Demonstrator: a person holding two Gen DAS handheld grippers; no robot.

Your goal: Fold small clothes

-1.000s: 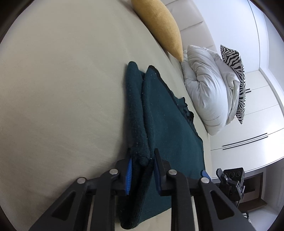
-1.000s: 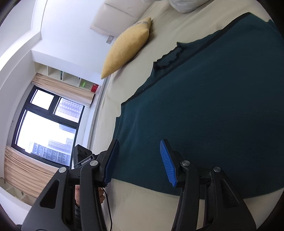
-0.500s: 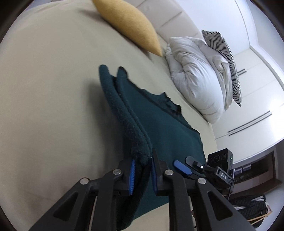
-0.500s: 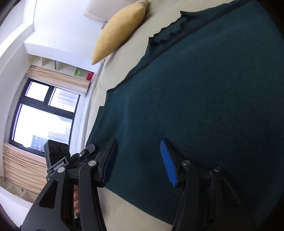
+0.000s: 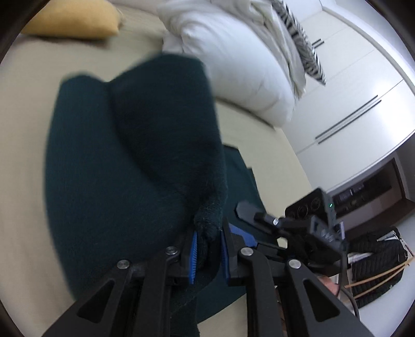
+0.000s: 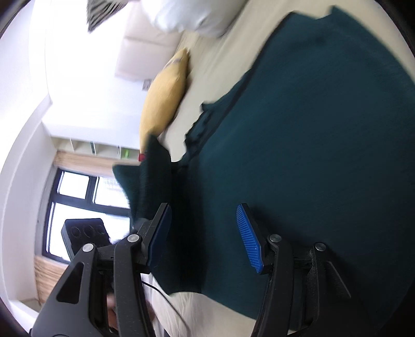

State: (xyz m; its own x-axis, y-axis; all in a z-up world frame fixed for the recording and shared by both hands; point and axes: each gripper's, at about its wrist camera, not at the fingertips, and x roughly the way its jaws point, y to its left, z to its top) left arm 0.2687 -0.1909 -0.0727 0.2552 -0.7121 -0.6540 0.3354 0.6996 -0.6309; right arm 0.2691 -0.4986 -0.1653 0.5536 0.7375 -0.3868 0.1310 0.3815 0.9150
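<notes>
Left gripper [image 5: 208, 255] fingers pinch sweater [image 5: 116, 168] edge, lifted – right gripper [image 6: 203, 239] fingers wide, empty above spread knit; only right view shows window [image 6: 77, 207]

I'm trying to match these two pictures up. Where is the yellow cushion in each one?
Left wrist view: the yellow cushion lies at the top left, on the bed.
Right wrist view: it stands left of centre in the upper half, beside the dark green garment.
Shared landmark: the white duvet, at the top of both pictures.
</notes>
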